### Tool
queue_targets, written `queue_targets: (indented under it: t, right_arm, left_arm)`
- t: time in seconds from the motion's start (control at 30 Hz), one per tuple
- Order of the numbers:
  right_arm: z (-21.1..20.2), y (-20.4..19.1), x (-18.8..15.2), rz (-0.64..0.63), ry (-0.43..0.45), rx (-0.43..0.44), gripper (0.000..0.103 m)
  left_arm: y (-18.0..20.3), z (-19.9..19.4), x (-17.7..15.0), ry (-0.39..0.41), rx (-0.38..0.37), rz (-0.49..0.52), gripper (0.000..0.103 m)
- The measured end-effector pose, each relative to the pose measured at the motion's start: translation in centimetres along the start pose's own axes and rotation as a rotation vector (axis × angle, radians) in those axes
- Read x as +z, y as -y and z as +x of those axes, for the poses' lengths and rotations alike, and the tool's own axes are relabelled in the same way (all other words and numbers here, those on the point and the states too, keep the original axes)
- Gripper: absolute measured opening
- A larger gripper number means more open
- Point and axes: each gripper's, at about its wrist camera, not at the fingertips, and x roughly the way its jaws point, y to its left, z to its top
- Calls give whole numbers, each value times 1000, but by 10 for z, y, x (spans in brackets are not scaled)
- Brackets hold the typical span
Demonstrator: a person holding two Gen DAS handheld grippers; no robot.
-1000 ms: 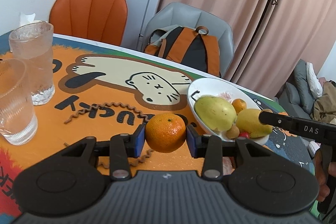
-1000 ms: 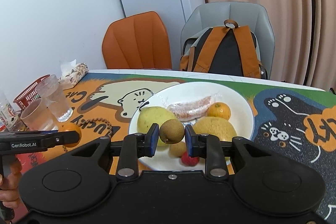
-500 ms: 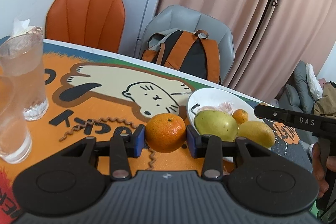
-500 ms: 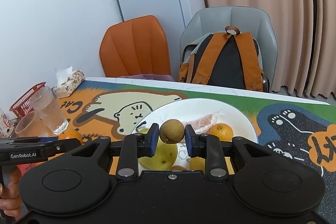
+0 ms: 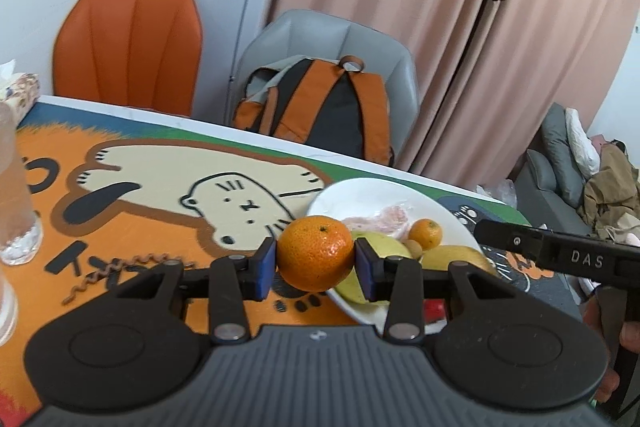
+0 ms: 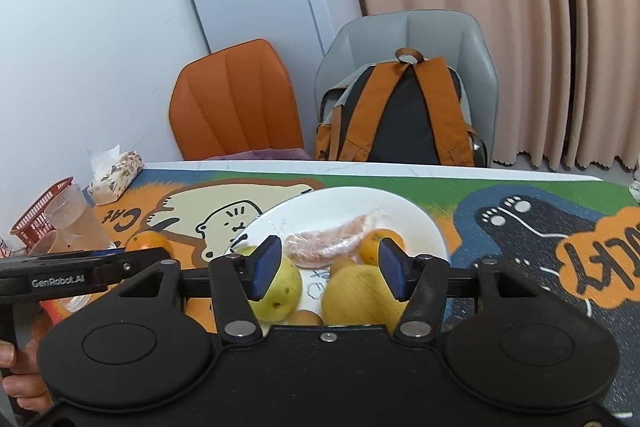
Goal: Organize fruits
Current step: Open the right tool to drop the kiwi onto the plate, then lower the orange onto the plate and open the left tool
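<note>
Now, change: the small brown round fruit point(image 6: 343, 263) has been released onto the white round plate point(image 6: 424, 223).
Right claw point(image 6: 328, 273): spread wide, empty.
Left claw point(image 5: 316, 264): clamped on the round orange tangerine point(image 5: 316, 253), held beside the plate's rim, awaiting placement.

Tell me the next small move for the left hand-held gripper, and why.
Probably carry the round orange tangerine rightward over the white ceramic plate and release. The left hand-held gripper holds it beside the rim, and the right hand-held gripper is open and empty.
</note>
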Motion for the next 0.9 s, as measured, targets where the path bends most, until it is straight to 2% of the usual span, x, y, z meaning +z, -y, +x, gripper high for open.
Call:
queue_targets:
  t: [0.37,0.63,0.7,0.9]
  right_arm:
    - [-30,22,-14,40,19,-38,59]
    - [-43,29,-22,50,28,-42,59]
    - [-44,30,-24,53,23,-39,59]
    - [-45,32,-33,67,10,-22,59]
  left_arm:
    - [42,11,-4,-28,-67,63,40]
    - [60,22,-8,-70,-104,71,40]
    - [62,21,-7,-58,-89,65,46]
    - [56,14,-10,-55,-58,55,47]
